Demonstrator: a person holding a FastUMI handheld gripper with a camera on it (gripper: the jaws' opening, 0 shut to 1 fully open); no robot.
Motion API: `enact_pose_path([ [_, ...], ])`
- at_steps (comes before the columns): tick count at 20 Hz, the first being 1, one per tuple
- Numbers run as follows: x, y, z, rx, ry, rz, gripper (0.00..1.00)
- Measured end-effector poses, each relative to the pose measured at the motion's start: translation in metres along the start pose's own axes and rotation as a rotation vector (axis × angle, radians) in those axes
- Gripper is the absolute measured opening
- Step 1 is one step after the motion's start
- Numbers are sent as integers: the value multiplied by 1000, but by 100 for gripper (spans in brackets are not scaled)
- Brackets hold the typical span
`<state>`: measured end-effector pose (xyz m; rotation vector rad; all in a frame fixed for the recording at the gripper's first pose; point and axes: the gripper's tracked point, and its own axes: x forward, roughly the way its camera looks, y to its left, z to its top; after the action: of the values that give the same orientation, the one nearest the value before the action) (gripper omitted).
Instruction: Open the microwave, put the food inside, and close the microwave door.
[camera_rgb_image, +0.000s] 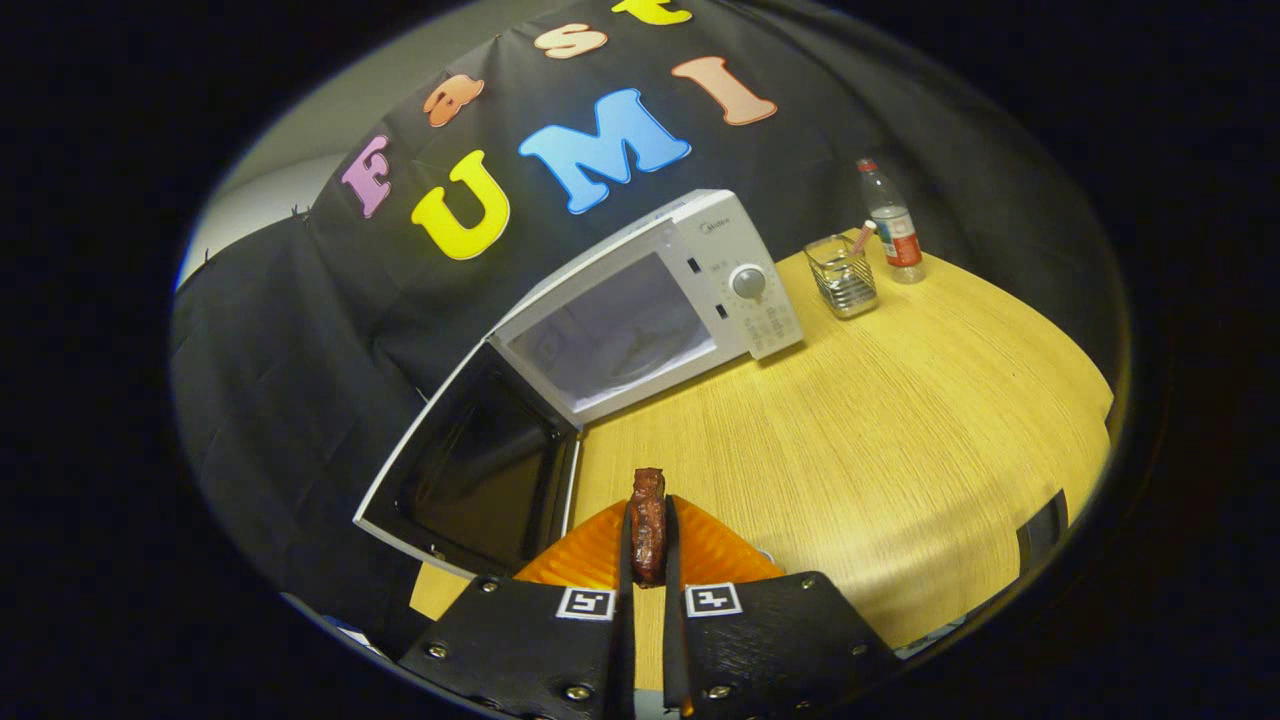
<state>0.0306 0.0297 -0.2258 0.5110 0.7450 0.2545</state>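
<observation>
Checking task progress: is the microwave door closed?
No, the microwave door stands swung open while the gripper holds the food.

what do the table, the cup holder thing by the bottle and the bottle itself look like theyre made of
Table: looks like light wood or wood-look laminate, matte, with fine parallel grain lines. Holder: seems to be shiny metal wire or clear ribbed plastic; hard to tell. Bottle: clear plastic by its look, see-through with a coloured cap. The gripper is shut on the dark food piece.
</observation>
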Motion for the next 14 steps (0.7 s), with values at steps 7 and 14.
enact_pose_path([
  [7, 64, 42, 53, -60, -60, 87, 11],
  [14, 136, 62, 87, -40, -144, 124, 11],
])
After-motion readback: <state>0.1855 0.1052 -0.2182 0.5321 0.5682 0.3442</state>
